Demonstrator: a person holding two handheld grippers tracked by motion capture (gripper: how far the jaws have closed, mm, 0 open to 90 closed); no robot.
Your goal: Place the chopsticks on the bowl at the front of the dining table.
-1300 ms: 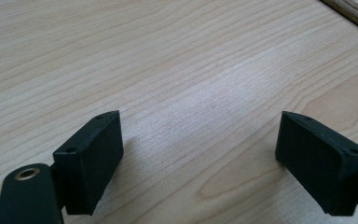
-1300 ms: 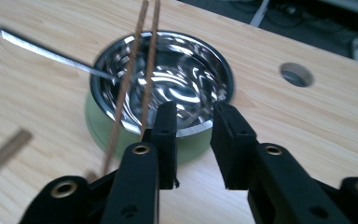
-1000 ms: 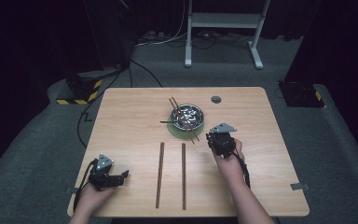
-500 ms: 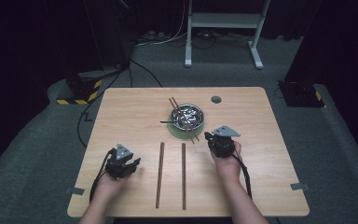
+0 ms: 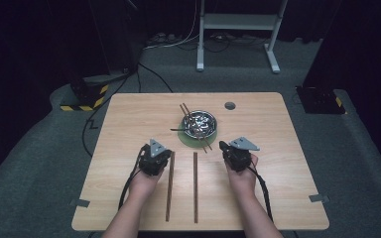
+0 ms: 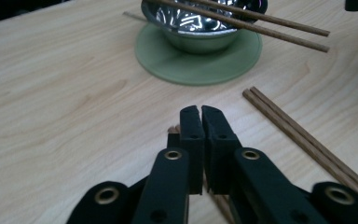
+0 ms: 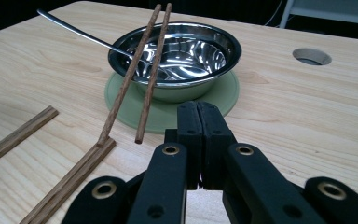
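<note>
Both forearms come in from the near edge of the table point(image 5: 129, 114), each hand wrapped around a gripper that points toward the far edge. The left gripper point(image 6: 200, 114) sits just beside the left pair of chopsticks point(image 5: 169, 186), over its far end; its jaws have just been closing and now stand pressed together with nothing between them (a stub of the wooden end peeks out just left of the tips in the left gripper view). The right gripper point(image 7: 198, 112) hovers to the right of the other flat pair point(image 5: 195, 186), close to the green mat point(image 5: 188, 140), its jaws likewise shut on nothing. The two flat pairs are dark brown, straight and squared at the ends, lying side by side and running from near the middle of the table toward the near edge. A steel bowl point(image 5: 199, 123) stands on the mat near the table's centre, with a third pair of chopsticks point(image 7: 144, 74) resting slantwise across its rim. The right gripper view shows a thin metal handle point(image 7: 77, 31) leaning out of the bowl and a round hole point(image 7: 311, 56) in the tabletop; the left gripper view brings out the twin-stick seam of the pair lying at its right.
</note>
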